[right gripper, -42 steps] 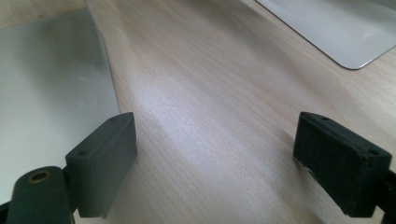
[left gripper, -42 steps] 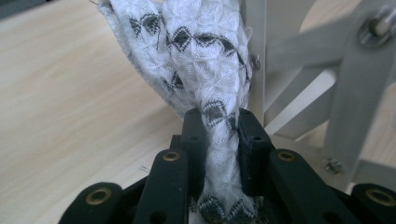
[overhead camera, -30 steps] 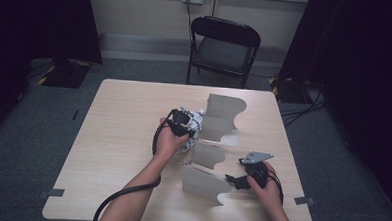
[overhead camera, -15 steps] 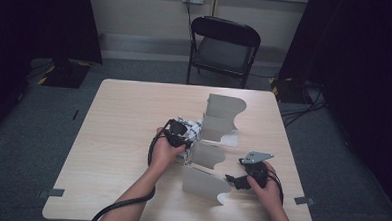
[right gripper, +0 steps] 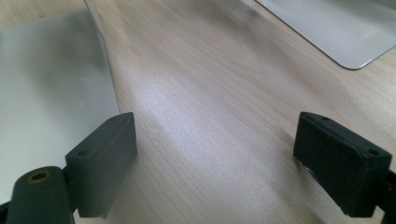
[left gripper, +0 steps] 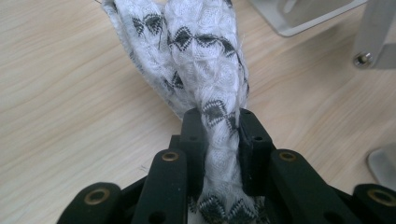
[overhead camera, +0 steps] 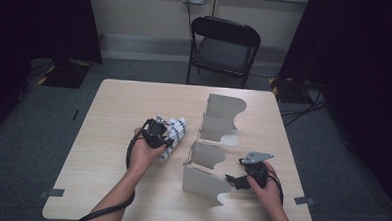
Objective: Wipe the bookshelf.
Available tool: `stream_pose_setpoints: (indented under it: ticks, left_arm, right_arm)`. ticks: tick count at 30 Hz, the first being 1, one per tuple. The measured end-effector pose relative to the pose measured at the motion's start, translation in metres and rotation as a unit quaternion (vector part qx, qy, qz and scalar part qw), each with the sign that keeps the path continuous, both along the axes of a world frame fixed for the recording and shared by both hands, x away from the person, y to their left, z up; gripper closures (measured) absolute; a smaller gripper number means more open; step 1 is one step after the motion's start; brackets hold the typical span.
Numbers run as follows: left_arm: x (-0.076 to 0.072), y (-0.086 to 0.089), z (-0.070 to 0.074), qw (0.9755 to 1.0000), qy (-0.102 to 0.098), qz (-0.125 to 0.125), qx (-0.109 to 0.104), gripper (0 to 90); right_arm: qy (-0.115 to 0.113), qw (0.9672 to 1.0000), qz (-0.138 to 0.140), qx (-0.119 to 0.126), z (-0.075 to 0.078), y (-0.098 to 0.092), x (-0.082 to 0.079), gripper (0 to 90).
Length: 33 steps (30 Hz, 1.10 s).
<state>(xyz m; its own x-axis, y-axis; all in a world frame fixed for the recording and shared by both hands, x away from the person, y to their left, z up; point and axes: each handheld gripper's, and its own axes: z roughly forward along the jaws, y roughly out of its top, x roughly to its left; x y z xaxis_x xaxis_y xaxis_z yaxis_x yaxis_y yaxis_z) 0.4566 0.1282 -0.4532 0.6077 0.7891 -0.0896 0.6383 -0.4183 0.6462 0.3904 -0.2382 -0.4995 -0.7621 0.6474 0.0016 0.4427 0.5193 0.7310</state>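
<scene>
A white cloth with a black diamond pattern [overhead camera: 174, 133] lies bunched on the wooden table [overhead camera: 108, 121], left of centre. My left gripper [overhead camera: 164, 132] is shut on it; in the left gripper view the cloth [left gripper: 205, 60] runs up from between the black pads [left gripper: 193, 135]. A grey metal stand of bent plates [overhead camera: 209, 158] occupies the table's centre right. Beside its near plate [overhead camera: 201, 183] my right gripper [overhead camera: 232, 180] stands open over bare wood. In the right gripper view its fingers [right gripper: 105, 158] are wide apart, the grey plate [right gripper: 51, 88] at the left.
A black folding chair [overhead camera: 222, 46] stands behind the table's far edge. Dark curtains hang on both sides of the room. Cables trail from each gripper over the table's near edge. Another grey plate [right gripper: 336, 28] lies flat at the upper right in the right gripper view.
My left hand has drawn the patterned cloth away from the metal stand, leftward and toward the person. The right hand has stayed where it was.
</scene>
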Motion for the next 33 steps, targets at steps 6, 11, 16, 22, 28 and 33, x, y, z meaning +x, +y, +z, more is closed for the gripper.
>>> stream_pose_setpoints:
  ticks: [6,11,16,22,28,33]
  left_arm:
    - [-0.005,0.014,-0.008,0.9999,0.005,0.012,-0.004,73.5]
    - [-0.008,0.022,-0.01,0.9998,0.01,0.015,-0.01,72.1]
    - [-0.011,0.027,-0.014,0.9995,0.011,0.021,-0.023,56.6]
    - [-0.015,0.032,-0.016,0.9992,-0.005,0.019,-0.035,37.2]
    - [-0.017,0.038,-0.011,0.9988,-0.014,0.016,-0.044,31.9]
    - [-0.018,0.04,-0.01,0.9989,-0.012,0.013,-0.044,30.3]
  right_arm:
    - [0.0,1.0,0.0,0.0,0.0,0.0,0.0,12.7]
    - [0.0,1.0,0.0,0.0,0.0,0.0,0.0,12.6]
    - [0.0,1.0,-0.001,0.0,0.0,0.0,0.0,12.6]
    - [0.0,1.0,-0.001,0.0,0.0,0.0,0.0,12.6]
    - [0.0,1.0,-0.001,-0.001,0.0,0.0,0.0,12.6]
    - [0.0,1.0,-0.001,0.0,0.0,0.0,0.0,12.6]
